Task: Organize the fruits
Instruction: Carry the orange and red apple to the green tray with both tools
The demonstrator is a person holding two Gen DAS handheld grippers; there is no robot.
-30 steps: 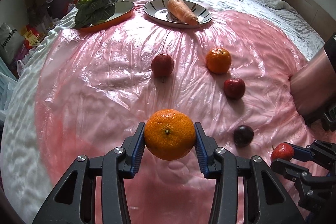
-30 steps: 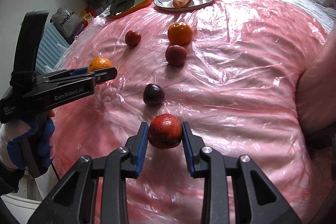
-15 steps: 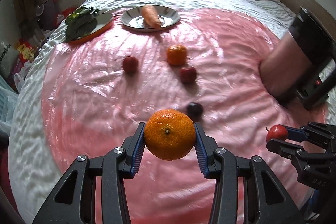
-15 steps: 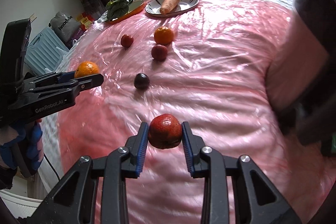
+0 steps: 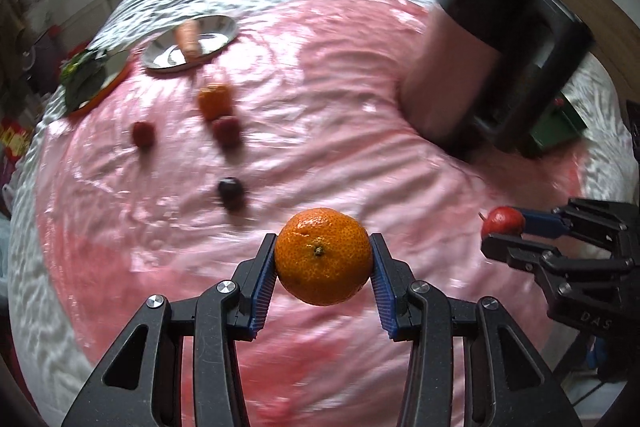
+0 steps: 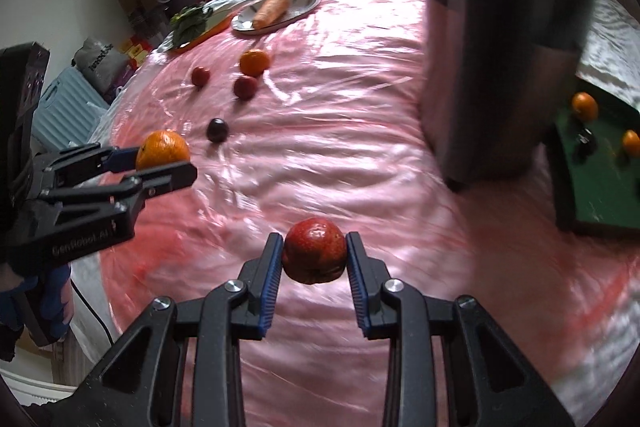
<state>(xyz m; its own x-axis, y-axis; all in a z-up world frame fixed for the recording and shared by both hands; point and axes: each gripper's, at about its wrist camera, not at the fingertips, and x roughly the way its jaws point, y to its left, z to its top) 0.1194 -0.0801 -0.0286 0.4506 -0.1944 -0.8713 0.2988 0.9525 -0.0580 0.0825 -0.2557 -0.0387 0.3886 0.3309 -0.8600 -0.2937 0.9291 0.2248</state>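
While both grippers hang above the bed w/ its glossy pink plastic sheet, each carries fruit. Left gripper: blue-padded fingers clamped on a round orange mandarin, held clear of the sheet. Right gripper: fingers clamped on a small red apple, also off the sheet. On the sheet further out: a dark purple plum, a red apple touching or just beside a second orange mandarin, another small red fruit to their left. Beyond them, a round silver plate w/ an orange carrot, next to an orange-rimmed plate w/ leafy greens. At right edge, a dark green tray holds approx. two mandarins + one dark fruit; blurred.
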